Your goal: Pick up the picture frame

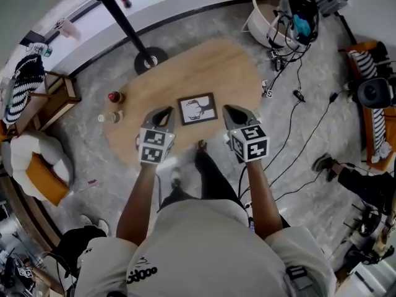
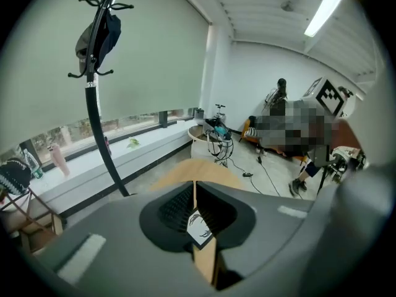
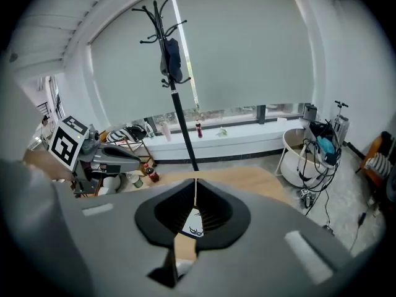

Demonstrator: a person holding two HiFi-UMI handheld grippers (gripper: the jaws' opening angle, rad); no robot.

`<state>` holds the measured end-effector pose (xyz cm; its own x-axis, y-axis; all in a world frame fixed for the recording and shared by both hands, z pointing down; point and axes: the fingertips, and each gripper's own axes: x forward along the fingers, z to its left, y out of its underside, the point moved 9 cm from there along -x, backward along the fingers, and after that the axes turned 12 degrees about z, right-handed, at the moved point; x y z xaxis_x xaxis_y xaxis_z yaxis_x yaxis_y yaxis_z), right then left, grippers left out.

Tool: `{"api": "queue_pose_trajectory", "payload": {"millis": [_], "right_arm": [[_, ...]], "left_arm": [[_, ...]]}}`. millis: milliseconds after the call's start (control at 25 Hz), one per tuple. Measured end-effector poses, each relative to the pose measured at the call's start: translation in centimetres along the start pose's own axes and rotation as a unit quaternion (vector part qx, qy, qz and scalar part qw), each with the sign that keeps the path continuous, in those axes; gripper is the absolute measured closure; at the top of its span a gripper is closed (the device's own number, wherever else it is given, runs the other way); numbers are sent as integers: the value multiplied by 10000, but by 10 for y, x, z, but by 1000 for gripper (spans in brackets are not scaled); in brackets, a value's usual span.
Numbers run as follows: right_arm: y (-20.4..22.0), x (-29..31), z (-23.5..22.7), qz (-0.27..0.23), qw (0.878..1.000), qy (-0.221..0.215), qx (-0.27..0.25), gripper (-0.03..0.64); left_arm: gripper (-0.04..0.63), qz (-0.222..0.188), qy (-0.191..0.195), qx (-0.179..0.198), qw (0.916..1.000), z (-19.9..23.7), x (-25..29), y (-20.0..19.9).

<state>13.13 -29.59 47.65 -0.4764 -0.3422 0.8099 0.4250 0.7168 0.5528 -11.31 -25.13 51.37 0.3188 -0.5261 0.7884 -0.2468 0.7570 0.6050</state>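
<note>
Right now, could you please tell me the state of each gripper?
Left gripper: closed, holding nothing.
Right gripper: closed, holding nothing.
The picture frame lies between them, not gripped.

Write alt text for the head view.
Seen from above, a person holds the left gripper and right gripper, jaws nearly together and empty, on either side of a picture frame lying flat on an oval wooden table. A coat stand rises beyond the table.
</note>
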Motion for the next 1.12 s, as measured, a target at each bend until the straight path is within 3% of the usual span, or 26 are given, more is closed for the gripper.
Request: {"api": "queue_pose_trajectory", "payload": {"millis": [240, 480, 640, 840, 1120], "right_arm": [[13, 68, -49, 613, 9977, -181, 222, 574], [42, 130, -77, 1190, 9917, -315, 379, 565], [64, 176, -85, 1586, 9854, -361, 494, 565], [95, 221, -91, 2037, 9767, -399, 551, 563], [129, 268, -113, 2470, 9658, -289, 730, 554]], "left_arm": [[547, 551, -126, -671, 9961, 21, 64, 27], [535, 1135, 52, -1183, 9865, 28, 124, 63], [535, 1449, 100, -1443, 9788, 32, 167, 84], [531, 1792, 119, -1984, 9635, 35, 210, 118], [512, 2070, 165, -2221, 9526, 34, 253, 145]]}}
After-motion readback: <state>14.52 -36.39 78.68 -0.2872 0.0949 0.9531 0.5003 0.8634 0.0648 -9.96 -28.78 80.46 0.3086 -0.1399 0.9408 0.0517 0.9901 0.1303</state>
